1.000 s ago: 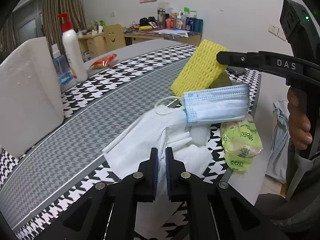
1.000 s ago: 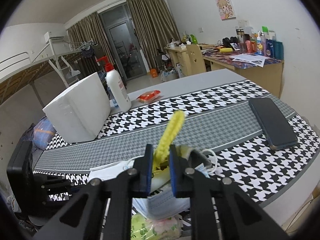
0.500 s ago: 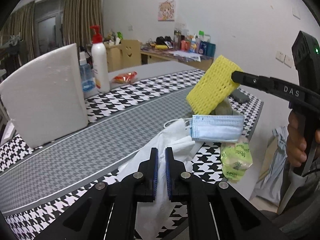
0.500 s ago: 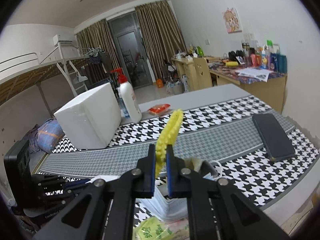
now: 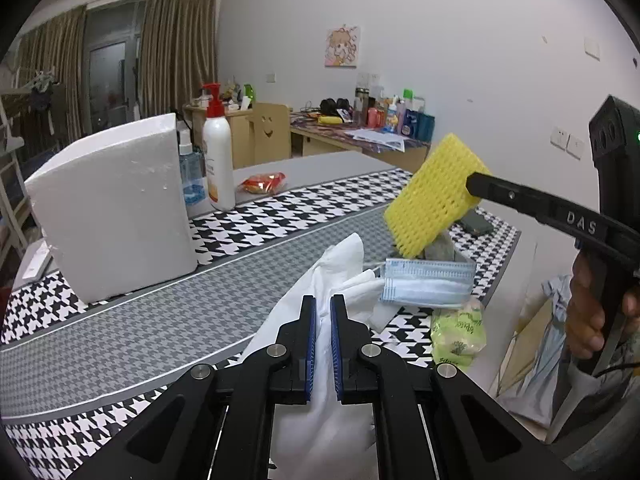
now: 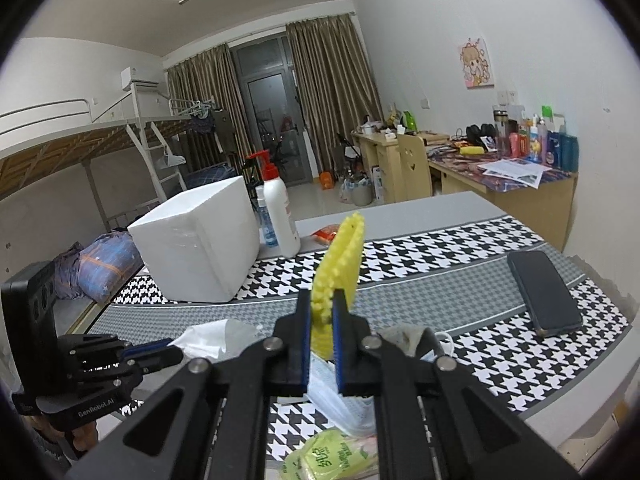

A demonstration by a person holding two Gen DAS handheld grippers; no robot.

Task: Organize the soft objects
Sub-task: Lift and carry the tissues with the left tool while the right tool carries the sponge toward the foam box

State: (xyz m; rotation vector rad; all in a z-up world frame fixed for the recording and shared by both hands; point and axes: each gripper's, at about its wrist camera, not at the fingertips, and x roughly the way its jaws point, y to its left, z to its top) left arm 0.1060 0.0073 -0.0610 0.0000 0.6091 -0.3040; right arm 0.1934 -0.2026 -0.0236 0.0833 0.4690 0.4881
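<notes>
My left gripper (image 5: 322,304) is shut on a white tissue (image 5: 320,280) and holds it lifted above the table; it also shows in the right wrist view (image 6: 176,354) with the tissue (image 6: 218,334). My right gripper (image 6: 322,300) is shut on a yellow foam net (image 6: 340,256) held in the air; in the left wrist view the net (image 5: 430,196) hangs from its fingers (image 5: 496,192). A blue face mask (image 5: 428,286) and a green tissue pack (image 5: 458,334) lie on the table near its front edge.
A white foam box (image 5: 112,208) stands on the houndstooth table runner (image 5: 280,220), with a pump bottle (image 5: 218,160) and blue bottle (image 5: 191,178) behind it. An orange snack packet (image 5: 262,182) lies farther back. A dark phone (image 6: 544,292) lies at the right.
Both grippers have risen and tilted up. The tissue has lifted off the table with the left gripper, and the yellow net has lifted higher above the mask.
</notes>
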